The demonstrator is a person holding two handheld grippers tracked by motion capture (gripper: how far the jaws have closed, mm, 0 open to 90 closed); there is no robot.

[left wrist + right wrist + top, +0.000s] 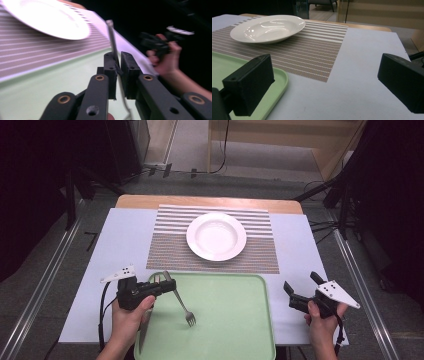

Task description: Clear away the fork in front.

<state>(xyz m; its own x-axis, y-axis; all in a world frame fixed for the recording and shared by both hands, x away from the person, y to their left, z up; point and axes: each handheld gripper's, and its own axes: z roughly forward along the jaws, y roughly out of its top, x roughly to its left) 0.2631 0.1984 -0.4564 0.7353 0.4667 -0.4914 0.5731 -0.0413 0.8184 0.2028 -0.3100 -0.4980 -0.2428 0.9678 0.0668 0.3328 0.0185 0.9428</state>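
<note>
Lying across the lower middle of the high view, the green tray is the largest thing, with the striped placemat and white plate above it. At lower left, the left gripper is clenched on the fork by its handle, tines hanging down over the tray. Light, stiff and slick, it probably pivots unless pinched mid-handle. At lower right, the right gripper stands released over the table.
</note>
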